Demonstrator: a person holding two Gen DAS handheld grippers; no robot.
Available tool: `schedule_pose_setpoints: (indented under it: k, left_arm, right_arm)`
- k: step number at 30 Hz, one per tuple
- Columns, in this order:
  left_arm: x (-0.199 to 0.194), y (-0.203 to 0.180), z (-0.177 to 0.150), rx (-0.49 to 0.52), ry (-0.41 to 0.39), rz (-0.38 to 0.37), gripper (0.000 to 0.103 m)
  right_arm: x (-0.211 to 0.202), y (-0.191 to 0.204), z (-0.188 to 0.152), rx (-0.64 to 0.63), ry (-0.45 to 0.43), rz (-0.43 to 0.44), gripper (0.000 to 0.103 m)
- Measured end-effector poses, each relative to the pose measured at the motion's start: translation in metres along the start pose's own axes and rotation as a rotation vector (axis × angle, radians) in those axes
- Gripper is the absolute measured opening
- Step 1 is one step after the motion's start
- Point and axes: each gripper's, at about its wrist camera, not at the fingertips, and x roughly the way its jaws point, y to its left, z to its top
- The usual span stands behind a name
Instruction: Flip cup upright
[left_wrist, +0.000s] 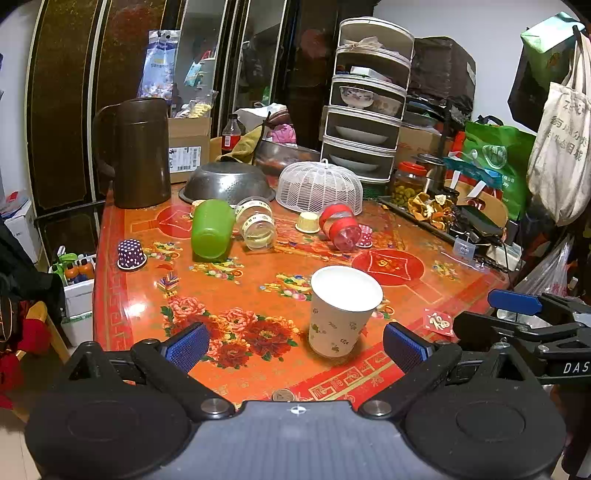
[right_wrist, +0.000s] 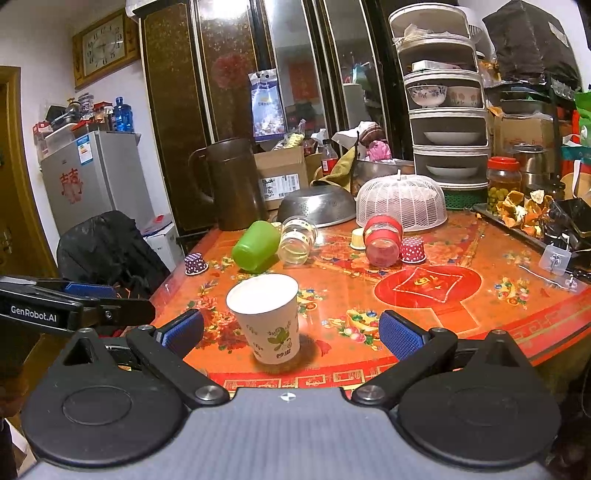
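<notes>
A white paper cup (left_wrist: 341, 314) with a leaf print stands upright, mouth up, on the red flowered table (left_wrist: 258, 295); it also shows in the right wrist view (right_wrist: 267, 317). My left gripper (left_wrist: 295, 347) is open and empty, its blue pads just short of the cup on either side. My right gripper (right_wrist: 290, 334) is open and empty, level with the cup. A green cup (left_wrist: 210, 229) lies on its side further back, next to a clear jar (left_wrist: 256, 225) and a red-banded jar (left_wrist: 341, 227), both tipped over.
A brown jug (left_wrist: 138, 151), a steel colander (left_wrist: 227, 182) and a white mesh food cover (left_wrist: 319, 188) stand at the back. Small baking cups (left_wrist: 131, 254) sit on the table. A tiered dish rack (left_wrist: 365, 110) and a tray of clutter (left_wrist: 443, 210) fill the right.
</notes>
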Motion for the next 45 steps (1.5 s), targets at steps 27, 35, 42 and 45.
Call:
schedule_pose_setpoints:
  k: [27,35,42,45]
  left_arm:
    - [0.0024,0.0027,-0.0014,-0.018,0.018,-0.029,0.101]
    - [0.003,0.0021,-0.0014,-0.019,0.021,-0.03,0.101]
    - [0.0035,0.0014,-0.0024,-0.019,0.024,-0.032,0.101]
    - [0.0035,0.0013,-0.0023,-0.02,0.024,-0.032,0.101]
  right_arm:
    - [0.0001,0.0001,0.0006,-0.011,0.002,0.002,0.102]
    - [0.0003,0.0003,0.0004,-0.011,0.003,0.002,0.102]
    - [0.0002,-0.0002,0.0003,-0.013,0.006,0.002,0.102]
    - [0.0004,0.0,0.0001,-0.014,0.006,0.001,0.102]
